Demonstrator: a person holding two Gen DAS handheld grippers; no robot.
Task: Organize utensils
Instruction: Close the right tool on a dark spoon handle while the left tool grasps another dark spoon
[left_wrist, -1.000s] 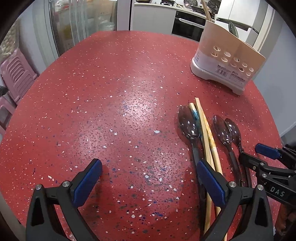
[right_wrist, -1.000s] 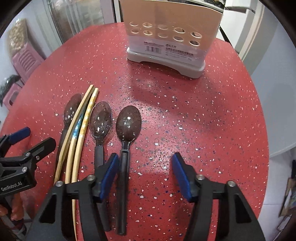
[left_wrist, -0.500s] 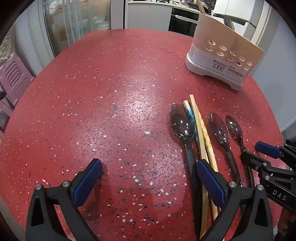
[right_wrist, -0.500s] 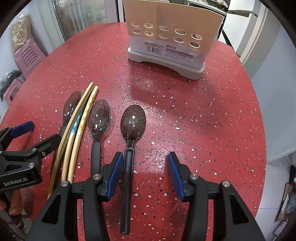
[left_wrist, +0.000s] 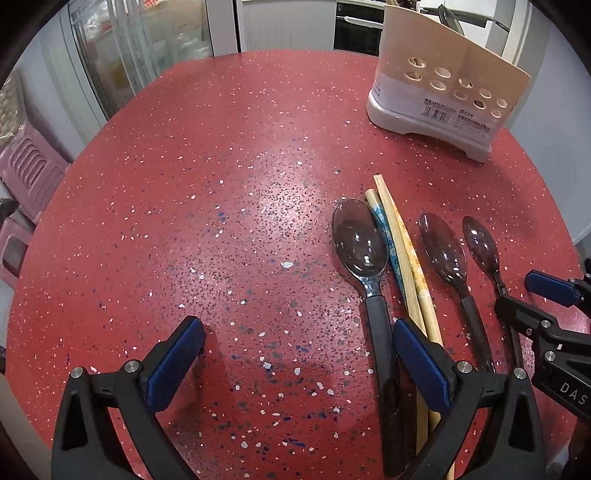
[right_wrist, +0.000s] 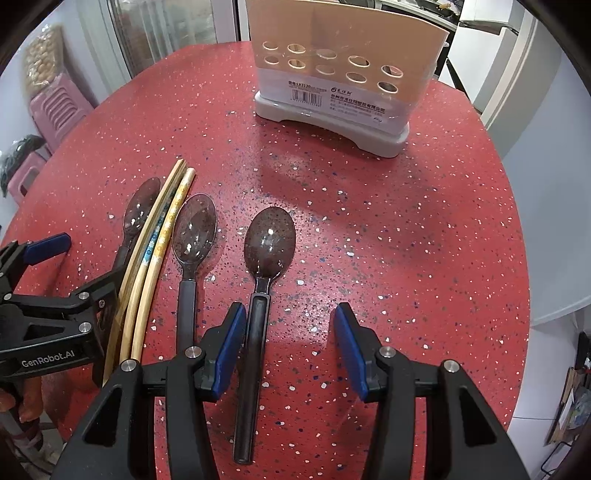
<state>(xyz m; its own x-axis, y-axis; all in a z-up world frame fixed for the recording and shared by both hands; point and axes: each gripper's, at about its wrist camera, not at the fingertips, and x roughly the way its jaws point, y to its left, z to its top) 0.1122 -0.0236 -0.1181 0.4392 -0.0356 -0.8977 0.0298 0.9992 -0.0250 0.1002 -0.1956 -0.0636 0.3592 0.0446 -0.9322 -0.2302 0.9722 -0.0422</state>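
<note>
Three dark translucent spoons and a bundle of chopsticks (left_wrist: 400, 254) lie side by side on the red speckled table (left_wrist: 207, 192). My right gripper (right_wrist: 290, 341) is open, its jaws straddling the black handle of the rightmost spoon (right_wrist: 264, 269) close to its left pad. My left gripper (left_wrist: 299, 363) is open and empty, low over bare table, its right pad beside the leftmost spoon (left_wrist: 364, 258). The middle spoon (right_wrist: 192, 240) lies between. The beige utensil holder (right_wrist: 343, 77) stands at the table's far side; it also shows in the left wrist view (left_wrist: 443, 92).
The table edge curves close on the right (right_wrist: 524, 258). Pink plastic stools (left_wrist: 26, 177) stand beyond the left edge. Kitchen cabinets and an oven are behind the table.
My right gripper has moved forward and lower along the rightmost spoon's handle and narrowed a little. My left gripper has moved forward and lower towards the leftmost spoon.
</note>
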